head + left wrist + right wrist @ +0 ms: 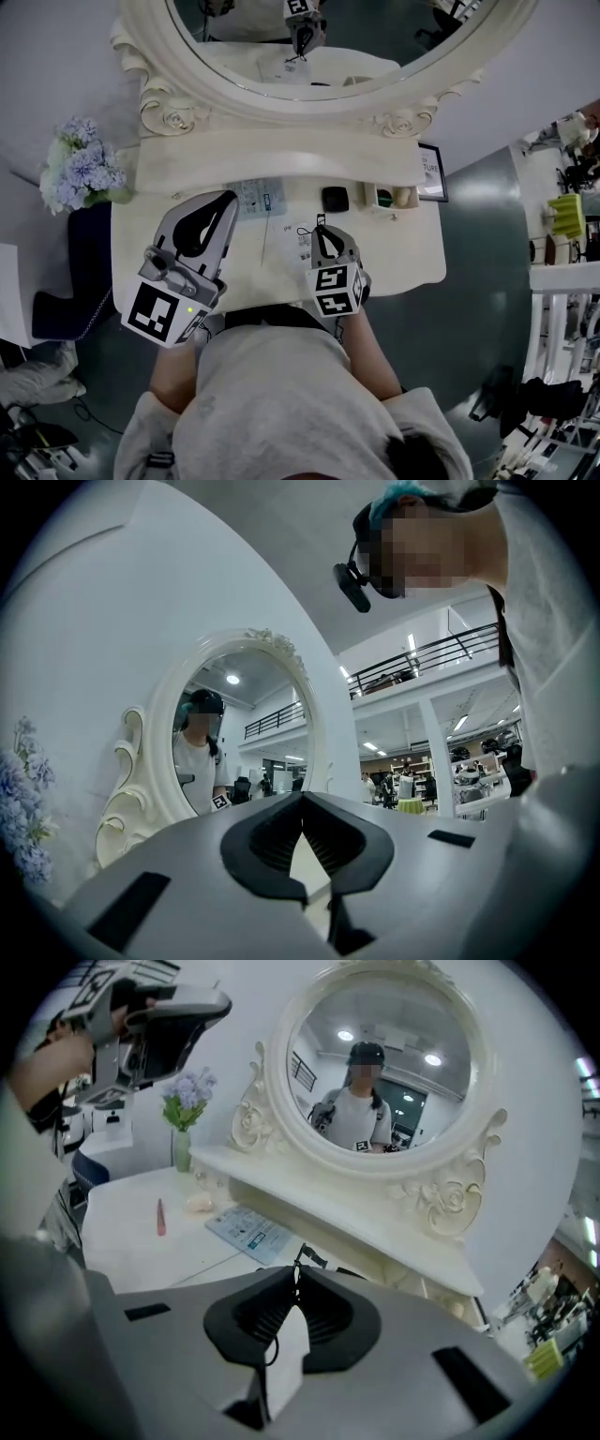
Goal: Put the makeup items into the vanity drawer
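Right claw (295, 1277) pinches a black string (276, 1347), its white tag (289, 1354) half hidden between the jaws; left claw (302, 803) closed, empty

On the vanity top (412, 253) a leaflet (258, 197) lies before the mirror shelf (281, 155), a compact (335, 199) to its right, then perhaps small jars (394, 197). Flowers (82, 169) stand beyond the left end. A tag (281, 1349) sits between the jaws of the right gripper (292, 1283).
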`<state>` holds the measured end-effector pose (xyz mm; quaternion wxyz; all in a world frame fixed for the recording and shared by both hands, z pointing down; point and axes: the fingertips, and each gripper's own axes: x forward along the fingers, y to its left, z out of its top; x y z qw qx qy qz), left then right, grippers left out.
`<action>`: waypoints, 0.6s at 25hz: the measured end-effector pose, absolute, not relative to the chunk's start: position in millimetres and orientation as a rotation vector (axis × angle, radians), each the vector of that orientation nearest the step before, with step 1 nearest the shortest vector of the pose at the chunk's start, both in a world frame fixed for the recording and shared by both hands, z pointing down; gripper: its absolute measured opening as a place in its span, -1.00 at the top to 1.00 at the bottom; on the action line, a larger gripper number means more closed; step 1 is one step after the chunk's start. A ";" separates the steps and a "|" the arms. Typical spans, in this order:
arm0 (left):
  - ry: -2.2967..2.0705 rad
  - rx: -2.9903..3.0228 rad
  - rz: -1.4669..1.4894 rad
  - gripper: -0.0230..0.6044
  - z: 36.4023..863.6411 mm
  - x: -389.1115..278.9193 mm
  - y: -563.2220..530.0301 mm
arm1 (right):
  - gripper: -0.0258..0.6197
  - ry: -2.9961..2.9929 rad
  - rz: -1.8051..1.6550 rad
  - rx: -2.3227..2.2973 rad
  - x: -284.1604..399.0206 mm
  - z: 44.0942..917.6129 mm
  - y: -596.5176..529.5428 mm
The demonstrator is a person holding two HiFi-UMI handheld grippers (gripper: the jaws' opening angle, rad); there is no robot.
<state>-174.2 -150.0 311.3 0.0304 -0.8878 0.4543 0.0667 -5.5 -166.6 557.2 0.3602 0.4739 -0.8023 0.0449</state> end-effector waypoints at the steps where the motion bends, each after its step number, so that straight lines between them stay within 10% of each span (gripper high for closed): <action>1: 1.396 -2.739 0.205 0.88 311.1 -172.0 -150.3 | 0.81 -2.096 0.139 1.238 -4.6 552.9 -167.4; 15: 1.290 -2.777 0.188 0.88 307.8 -130.4 -155.4 | 0.81 -2.327 0.298 1.482 36.5 488.0 -174.7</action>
